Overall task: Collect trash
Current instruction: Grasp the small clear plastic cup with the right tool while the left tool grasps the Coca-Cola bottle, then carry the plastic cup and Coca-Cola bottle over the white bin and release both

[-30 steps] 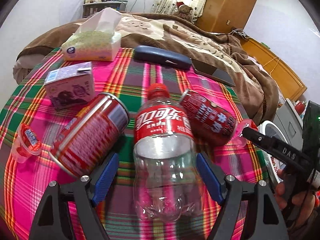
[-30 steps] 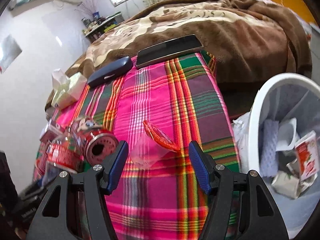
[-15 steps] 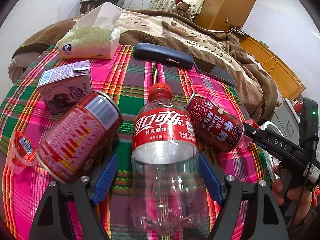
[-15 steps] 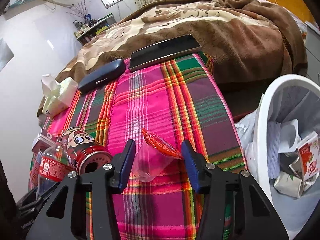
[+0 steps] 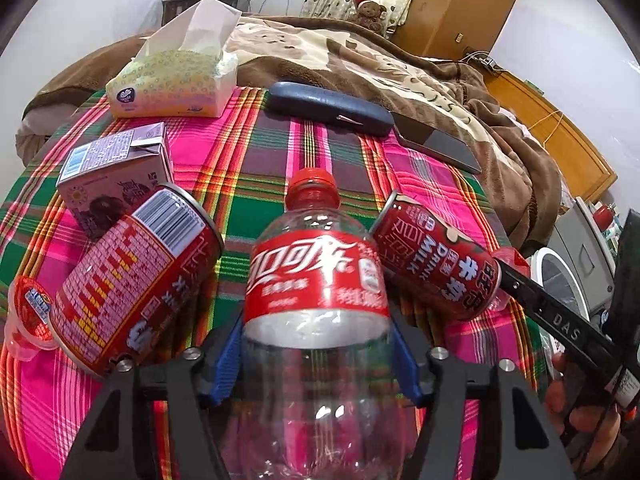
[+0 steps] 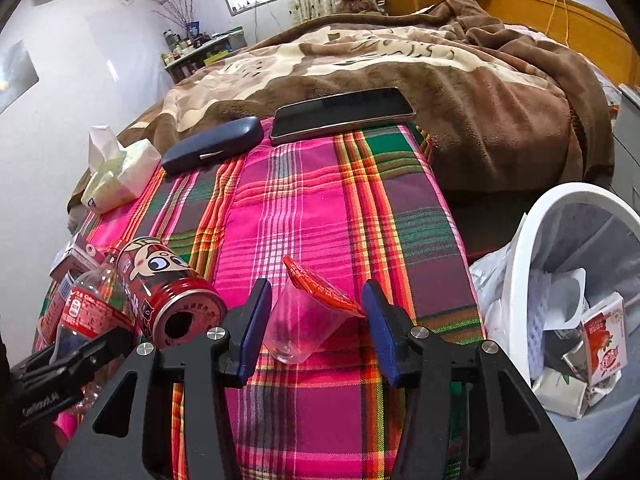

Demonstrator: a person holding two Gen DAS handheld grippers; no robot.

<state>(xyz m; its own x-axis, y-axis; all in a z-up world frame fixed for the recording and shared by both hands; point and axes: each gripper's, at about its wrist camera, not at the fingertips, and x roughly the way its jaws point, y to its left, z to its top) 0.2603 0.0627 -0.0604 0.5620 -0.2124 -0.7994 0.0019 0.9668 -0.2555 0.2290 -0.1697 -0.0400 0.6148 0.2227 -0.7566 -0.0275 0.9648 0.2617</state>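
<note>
An empty clear cola bottle [image 5: 316, 276] with a red label lies on the plaid cloth [image 5: 256, 152], cap pointing away. My left gripper [image 5: 316, 360] is closing on its body, and both blue pads touch its sides. A clear jelly cup [image 6: 304, 320] with a peeled red lid lies on its side between the pads of my right gripper [image 6: 316, 312], which press on it. A red can [image 5: 132, 288] lies left of the bottle. A red milk-drink can [image 5: 436, 260] lies to its right.
A white bin [image 6: 516, 280] with cartons and wrappers stands right of the table. A purple drink carton [image 5: 116, 176] and a second jelly cup [image 5: 28, 320] lie at the left. Tissue pack [image 5: 176, 84], glasses case [image 5: 332, 108] and phone [image 5: 440, 144] line the far edge by the bed.
The left pads have drawn in from wide apart onto the bottle's sides. The right pads have narrowed from well clear of the jelly cup to against it.
</note>
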